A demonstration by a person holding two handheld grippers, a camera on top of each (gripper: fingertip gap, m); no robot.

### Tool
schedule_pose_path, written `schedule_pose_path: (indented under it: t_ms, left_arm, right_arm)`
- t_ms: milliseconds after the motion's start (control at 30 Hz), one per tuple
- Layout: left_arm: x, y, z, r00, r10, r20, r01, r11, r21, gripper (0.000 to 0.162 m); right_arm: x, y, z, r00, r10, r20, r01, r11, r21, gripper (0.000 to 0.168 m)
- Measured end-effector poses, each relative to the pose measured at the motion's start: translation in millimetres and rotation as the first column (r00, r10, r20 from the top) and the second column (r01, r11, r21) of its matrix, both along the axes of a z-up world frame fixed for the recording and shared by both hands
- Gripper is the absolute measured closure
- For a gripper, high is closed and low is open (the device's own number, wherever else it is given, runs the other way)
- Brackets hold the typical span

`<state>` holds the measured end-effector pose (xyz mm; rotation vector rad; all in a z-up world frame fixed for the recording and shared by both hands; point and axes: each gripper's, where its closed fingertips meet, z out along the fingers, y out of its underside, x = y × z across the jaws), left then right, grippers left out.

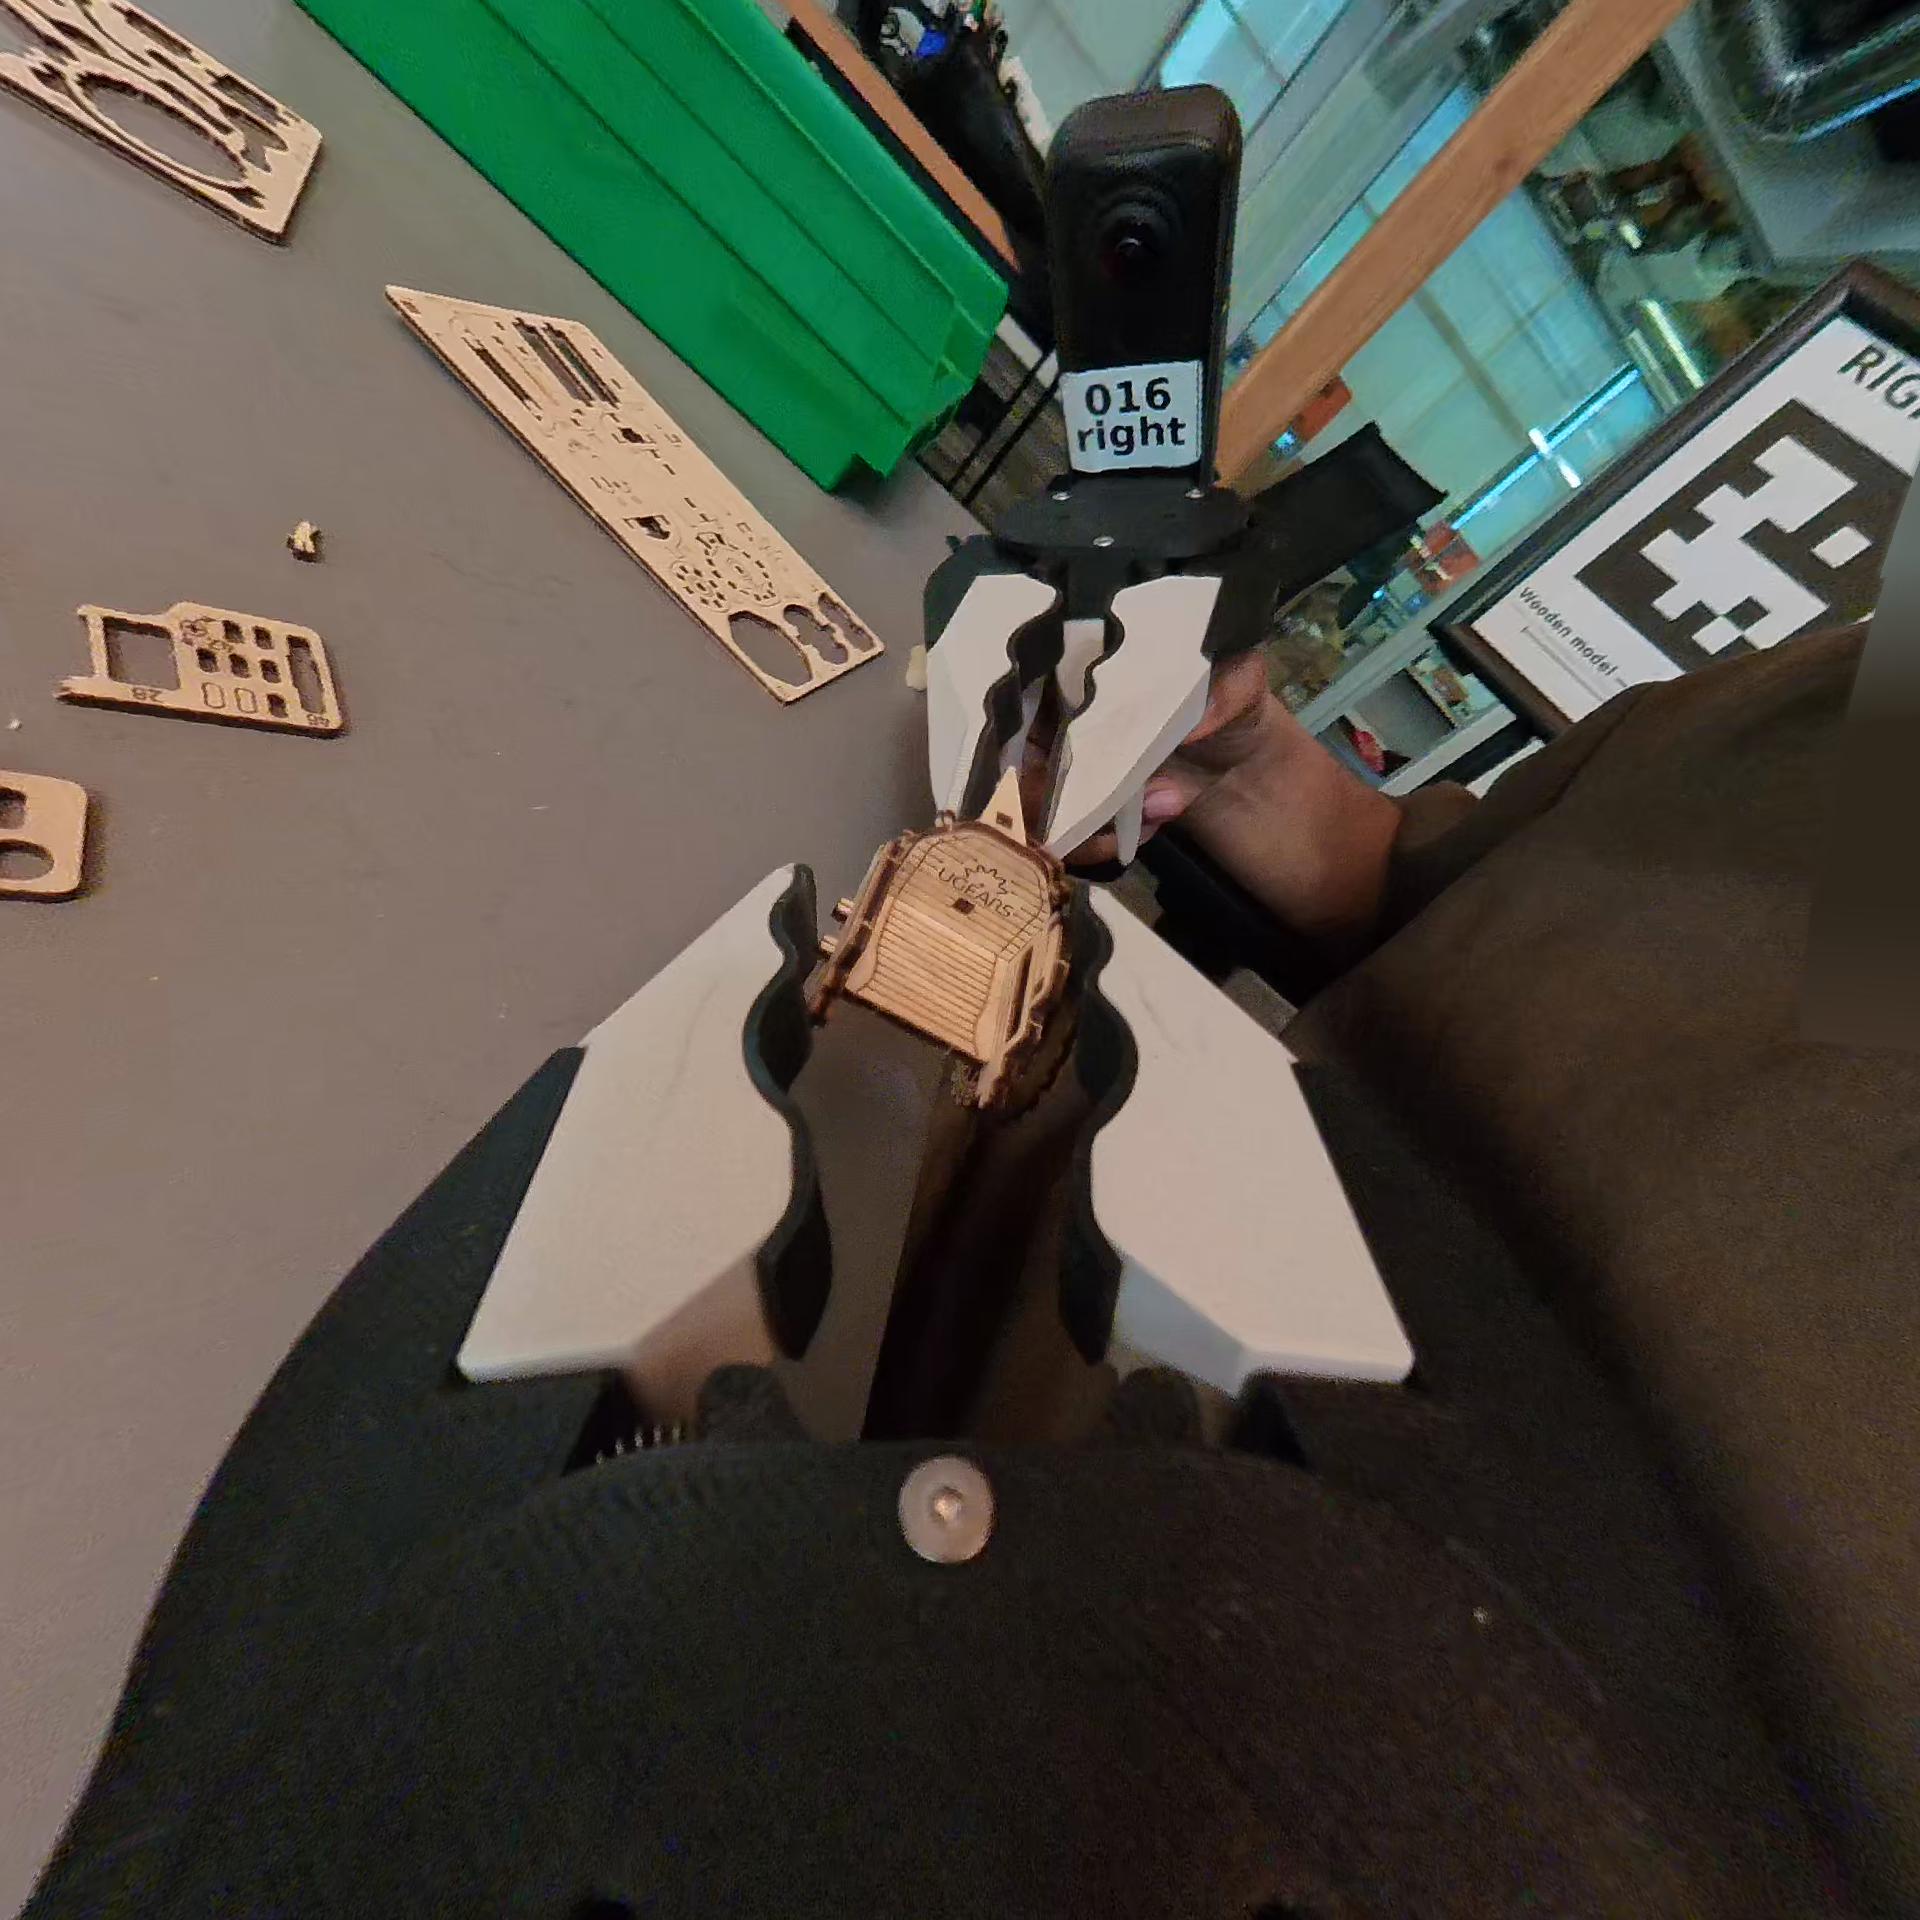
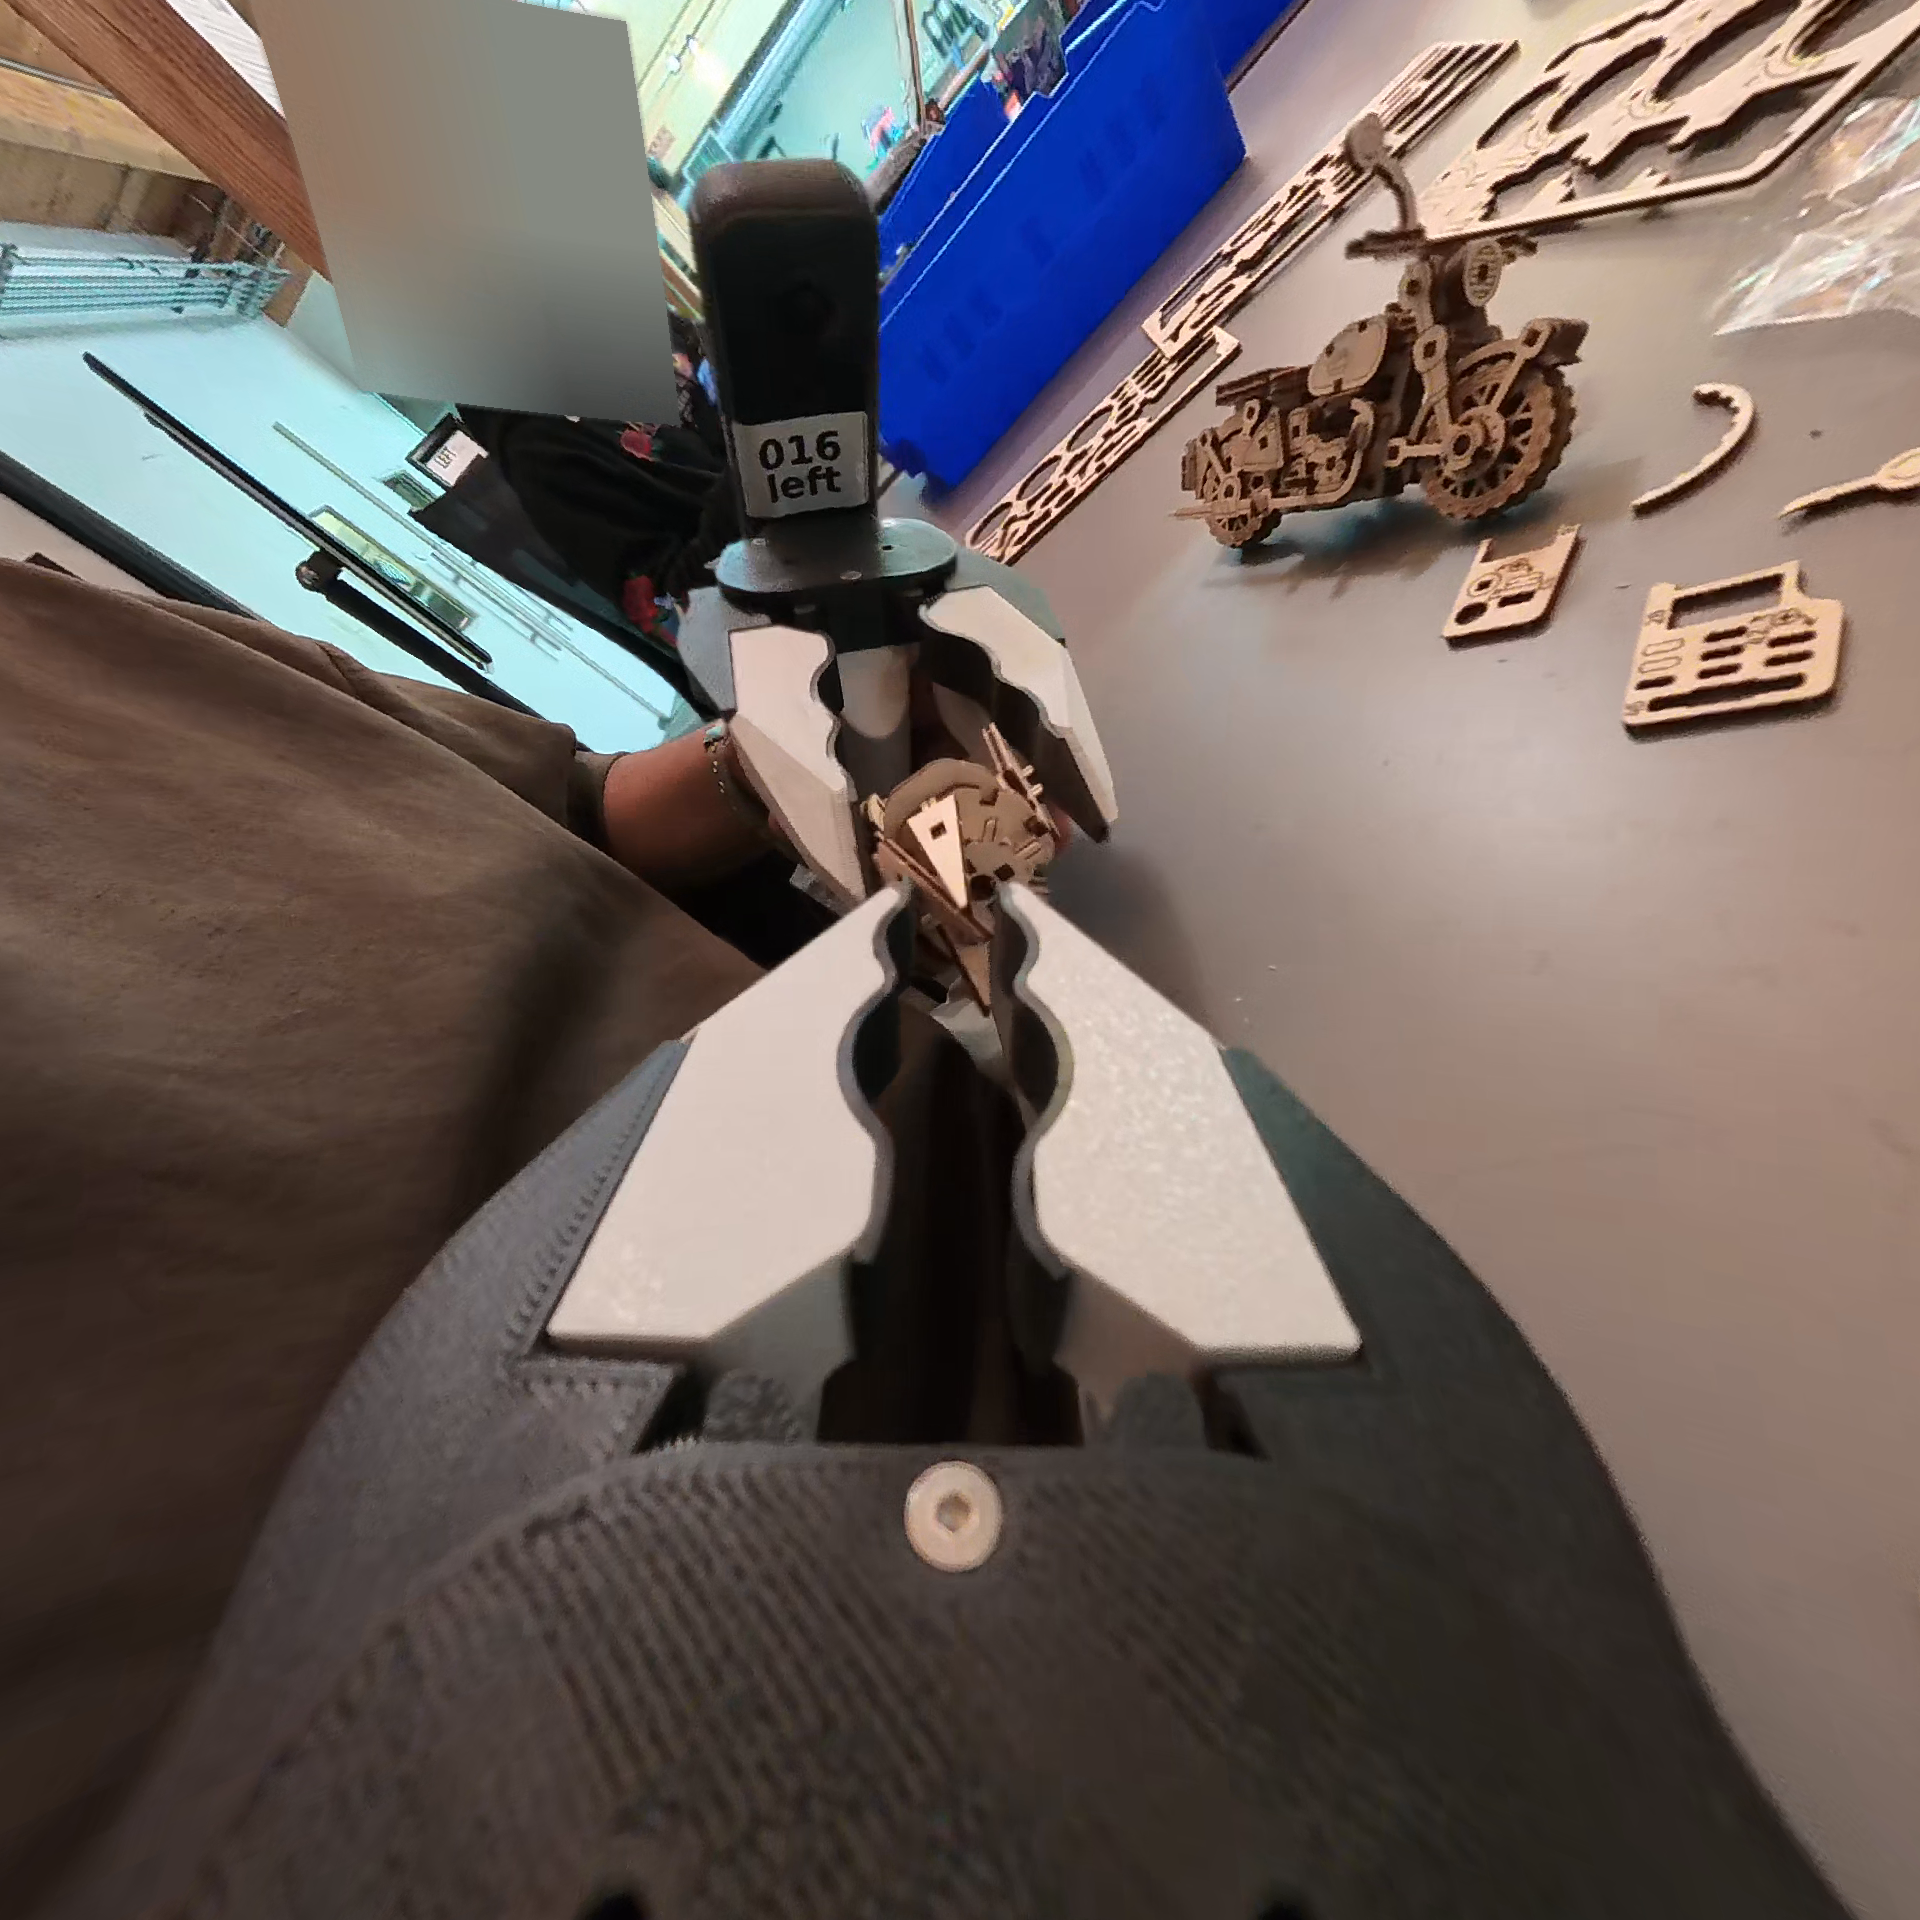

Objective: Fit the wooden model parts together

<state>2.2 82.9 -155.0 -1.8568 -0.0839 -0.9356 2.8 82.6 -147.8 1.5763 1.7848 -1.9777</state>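
My left gripper [image 1: 940,904] is shut on a small wooden sub-assembly [image 1: 951,961], a curved slatted body with side plates, held above the grey table [image 1: 312,1039]. My right gripper [image 1: 1023,831] faces it tip to tip and is shut on a thin pointed wooden piece [image 1: 1006,808], whose end touches the far edge of the sub-assembly. In the right wrist view my right gripper [image 2: 954,899] pinches the pointed piece [image 2: 948,857] edge-on. Its tip lies against the sub-assembly [image 2: 997,805], which the left gripper [image 2: 971,852] holds.
A built wooden motorcycle [image 2: 1392,416] stands on the table, with punched-out sheets [image 1: 623,488], small part frames [image 2: 1730,649] and loose curved pieces [image 2: 1704,447] around it. Green bins [image 1: 727,208] and a blue bin [image 2: 1060,239] line the table's back. A brown sleeve [image 1: 1610,1039] is close. The grippers are tip to tip, or close to it. The built wooden motorcycle [image 2: 1392,416] is about 15 cm from my left fingertips.
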Motion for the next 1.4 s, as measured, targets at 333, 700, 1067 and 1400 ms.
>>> schedule_pose_path:
  t_ms: [333,700,1067,1400]
  left_arm:
    - [-2.0,0.7,-9.8,0.999,0.006,-0.043,-0.008,0.999,-0.041,0.116]
    - [-3.9,0.9,-13.4,1.000,0.010,-0.029,-0.011,0.998,-0.059,0.116]
    - [-9.3,3.2,-19.4,0.999,0.037,-0.026,-0.040,0.995,-0.092,0.115]
    - [-13.6,3.9,-28.3,0.998,0.056,-0.006,-0.056,0.988,-0.146,0.116]
  right_arm:
    - [0.2,1.9,-6.4,0.999,0.011,0.052,-0.009,0.999,-0.038,0.161]
    - [-1.2,2.3,-9.8,0.995,0.011,0.096,-0.004,0.997,-0.075,0.162]
    - [-4.0,4.6,-12.5,0.995,-0.001,0.103,0.008,0.998,-0.069,0.163]
    - [-6.6,8.7,-24.0,0.988,-0.024,0.151,0.034,0.997,-0.062,0.162]
